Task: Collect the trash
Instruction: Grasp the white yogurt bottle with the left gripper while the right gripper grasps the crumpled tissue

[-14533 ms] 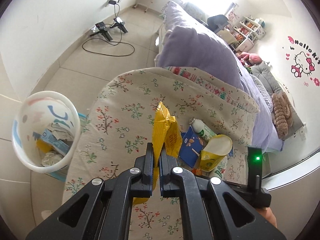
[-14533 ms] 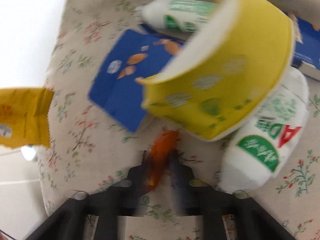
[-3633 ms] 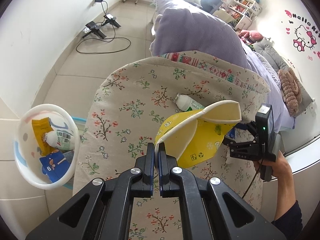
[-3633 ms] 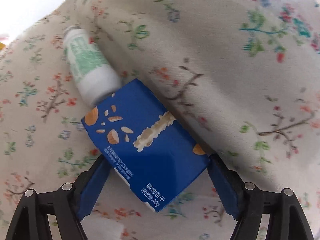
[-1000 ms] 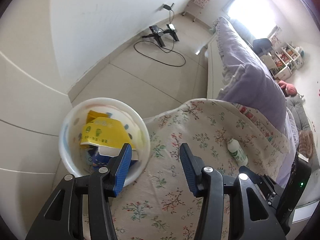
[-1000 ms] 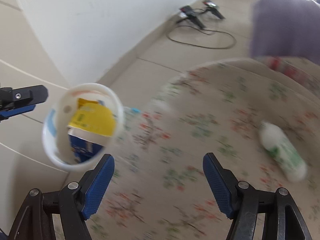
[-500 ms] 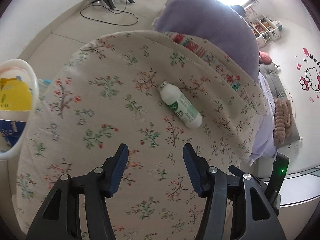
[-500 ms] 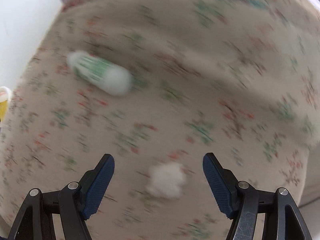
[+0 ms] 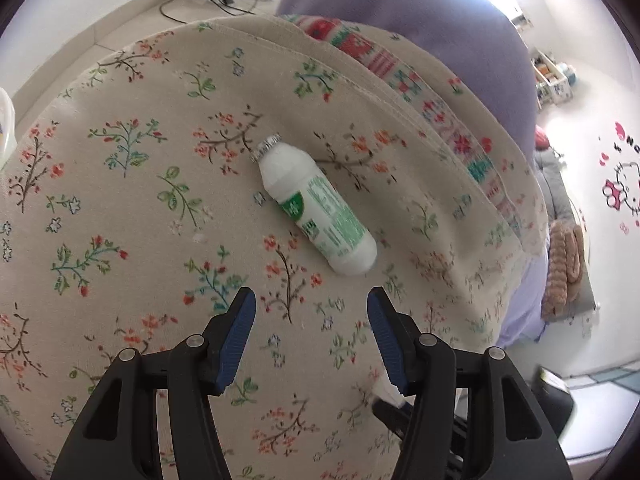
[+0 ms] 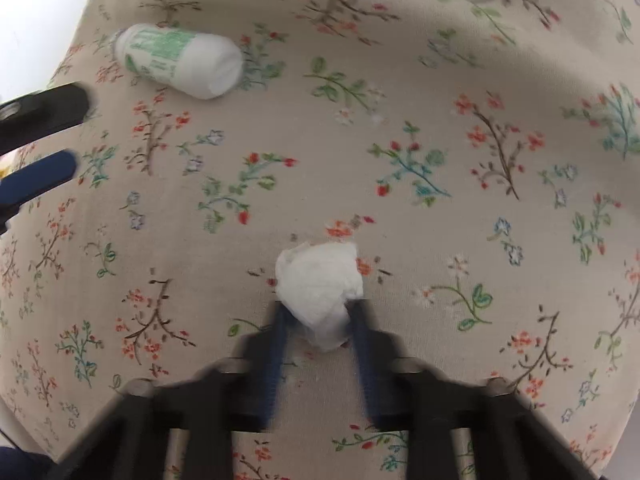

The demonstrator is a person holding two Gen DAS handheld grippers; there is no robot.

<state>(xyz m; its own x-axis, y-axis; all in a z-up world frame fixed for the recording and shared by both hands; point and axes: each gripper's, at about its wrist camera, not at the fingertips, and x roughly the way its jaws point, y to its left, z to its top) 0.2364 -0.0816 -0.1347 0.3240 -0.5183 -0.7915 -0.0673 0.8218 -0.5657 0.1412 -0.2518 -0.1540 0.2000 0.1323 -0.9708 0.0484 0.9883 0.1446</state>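
Right tongs (image 10: 318, 312) now closing around tissue wad (image 10: 320, 284); left tongs (image 9: 308, 312) wide open, empty, nearing bottle (image 9: 316, 204). Two items left.

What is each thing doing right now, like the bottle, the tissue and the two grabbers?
Milk drink bottle: lying on its side on the floral cloth, cap on, untouched.
Crumpled tissue: on the cloth, between the right gripper's fingers.
Right gripper: fingers close around the tissue; blurred, so the grip is uncertain.
Left gripper: open, empty, near the bottle's base end.
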